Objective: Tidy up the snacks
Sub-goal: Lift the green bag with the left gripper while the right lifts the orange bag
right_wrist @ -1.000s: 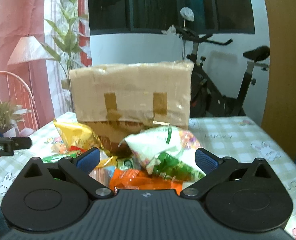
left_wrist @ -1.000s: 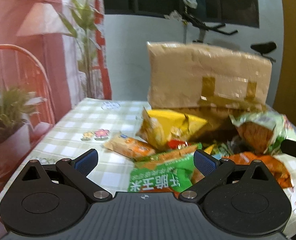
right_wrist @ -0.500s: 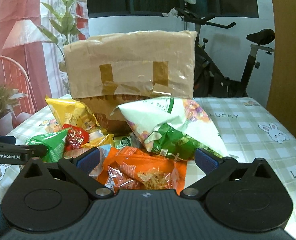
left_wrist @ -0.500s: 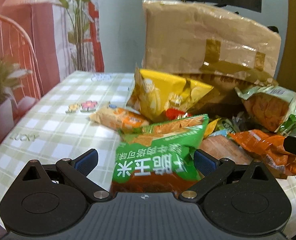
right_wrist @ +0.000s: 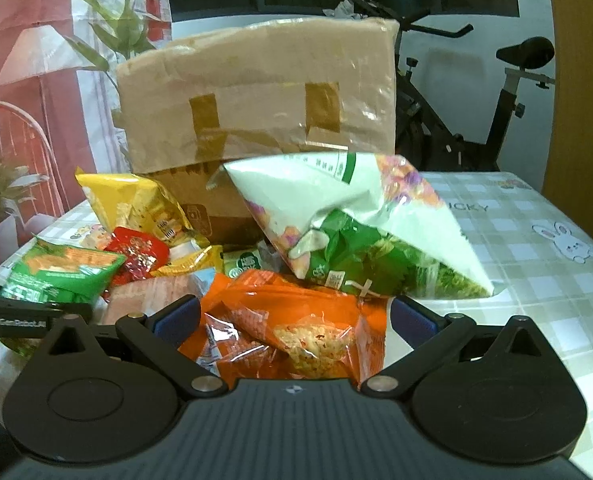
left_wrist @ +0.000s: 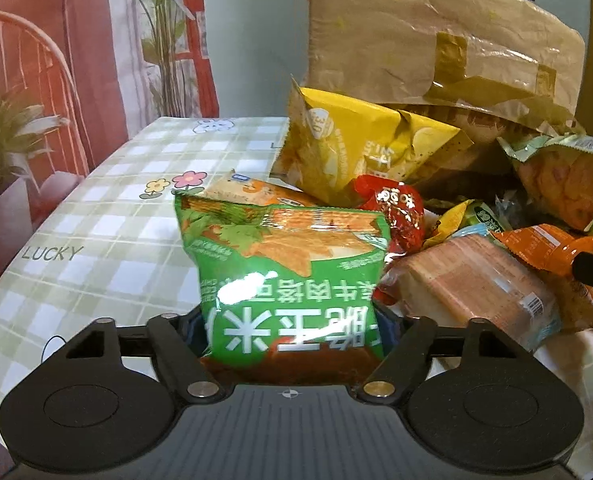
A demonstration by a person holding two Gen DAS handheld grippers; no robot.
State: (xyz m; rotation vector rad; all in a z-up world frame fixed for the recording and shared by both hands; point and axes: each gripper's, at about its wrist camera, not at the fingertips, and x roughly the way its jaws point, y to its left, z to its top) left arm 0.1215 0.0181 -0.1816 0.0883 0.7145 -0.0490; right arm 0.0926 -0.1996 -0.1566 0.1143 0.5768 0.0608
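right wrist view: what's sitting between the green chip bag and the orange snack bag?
In the right wrist view, a red packet and a clear-wrapped brown block lie between the green chip bag and the orange snack bag.

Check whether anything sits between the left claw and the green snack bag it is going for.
Nothing visible does. The green snack bag is already between the fingers of the left claw, which have just been closing around its lower end. The red packet and the wrapped bread lie beside it, not in front.

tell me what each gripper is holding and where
Left gripper: jaws have just been closing on the green snack bag, pinching the sides of its near end. Right gripper: open, orange bag between, not gripped.
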